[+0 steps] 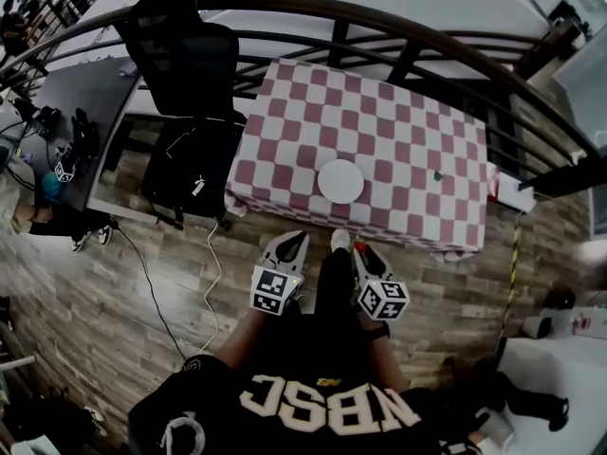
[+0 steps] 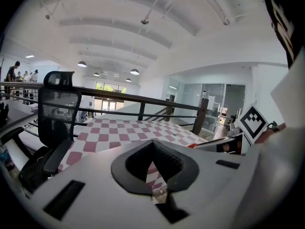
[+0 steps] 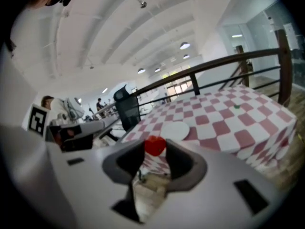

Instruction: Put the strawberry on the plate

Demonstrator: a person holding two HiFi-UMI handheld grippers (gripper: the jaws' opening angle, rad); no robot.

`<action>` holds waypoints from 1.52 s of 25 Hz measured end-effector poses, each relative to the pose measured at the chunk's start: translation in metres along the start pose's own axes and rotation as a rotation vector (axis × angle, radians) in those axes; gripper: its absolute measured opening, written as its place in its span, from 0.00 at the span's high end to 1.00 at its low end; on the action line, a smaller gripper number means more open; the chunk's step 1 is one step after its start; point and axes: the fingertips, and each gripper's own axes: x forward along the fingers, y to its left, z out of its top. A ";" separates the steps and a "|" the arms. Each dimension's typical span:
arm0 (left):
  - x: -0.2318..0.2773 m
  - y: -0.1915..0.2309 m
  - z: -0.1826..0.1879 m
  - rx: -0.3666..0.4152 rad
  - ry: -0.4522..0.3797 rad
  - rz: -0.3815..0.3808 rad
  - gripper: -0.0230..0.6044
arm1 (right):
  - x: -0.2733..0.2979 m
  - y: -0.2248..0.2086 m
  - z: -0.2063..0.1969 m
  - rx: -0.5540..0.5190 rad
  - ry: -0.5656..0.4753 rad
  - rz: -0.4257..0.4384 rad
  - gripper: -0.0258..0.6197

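Right gripper view showed the strawberry (image 3: 155, 145) pinched between the tips of the right gripper's (image 3: 155, 150) jaws, in the air short of the tabletop's (image 1: 379, 126) near edge. The plate (image 1: 340, 180) sat by that near edge, about midway along it and ahead of the jaws. The fruit was probably light, soft and easily bruised, so a gentle hold across its widest part would suit, much as here. The left gripper's (image 2: 152, 144) jaws were closed on nothing, also short of the tabletop.

The table (image 1: 379, 131) seems open around the plate (image 1: 340, 180); a chair (image 1: 180, 55) crowds its left edge.
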 end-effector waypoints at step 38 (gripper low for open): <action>0.141 0.046 -0.057 -0.126 0.271 0.108 0.94 | 0.262 -0.084 -0.005 -0.304 0.388 0.029 0.74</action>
